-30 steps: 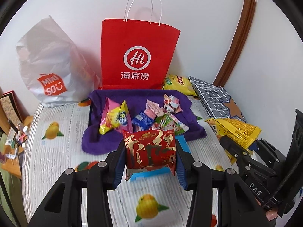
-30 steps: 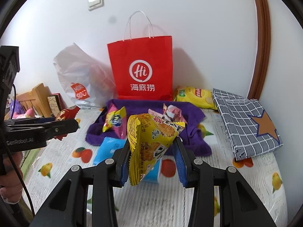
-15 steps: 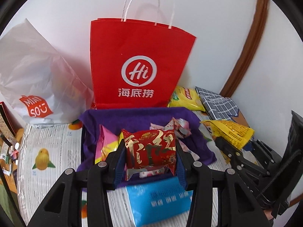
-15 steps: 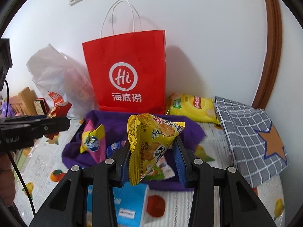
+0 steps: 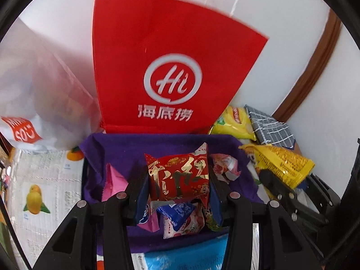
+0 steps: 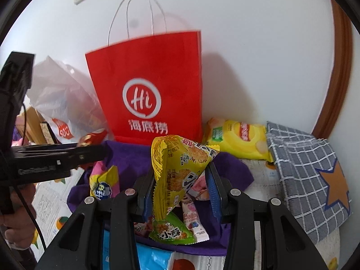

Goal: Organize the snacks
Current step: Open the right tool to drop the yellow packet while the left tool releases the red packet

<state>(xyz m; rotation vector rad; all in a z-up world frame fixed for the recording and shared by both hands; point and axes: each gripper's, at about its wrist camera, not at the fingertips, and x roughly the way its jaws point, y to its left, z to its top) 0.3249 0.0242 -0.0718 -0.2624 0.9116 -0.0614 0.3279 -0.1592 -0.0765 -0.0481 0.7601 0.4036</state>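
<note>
My left gripper (image 5: 178,192) is shut on a red snack packet with gold characters (image 5: 178,176), held above a purple cloth (image 5: 135,150) strewn with small snack packets. My right gripper (image 6: 180,191) is shut on a yellow cracker packet (image 6: 177,168) above the same purple cloth (image 6: 231,171). A tall red paper bag (image 5: 166,67) with white handles stands against the wall just behind the cloth, seen as the red bag (image 6: 153,90) in the right wrist view. The left gripper (image 6: 56,159) shows at the left of the right wrist view, the right gripper (image 5: 285,189) at the right of the left wrist view.
A white plastic bag (image 5: 33,94) sits left of the red bag. A yellow chips bag (image 6: 238,139) and a grey checked cloth with an orange star (image 6: 308,173) lie to the right. A blue packet (image 6: 155,258) lies on the fruit-print table cover (image 5: 45,186). A hand (image 6: 18,225) holds the left tool.
Both grippers have moved forward toward the red bag with their packets still held. The bag looms larger and the purple cloth now lies directly under the fingers.
</note>
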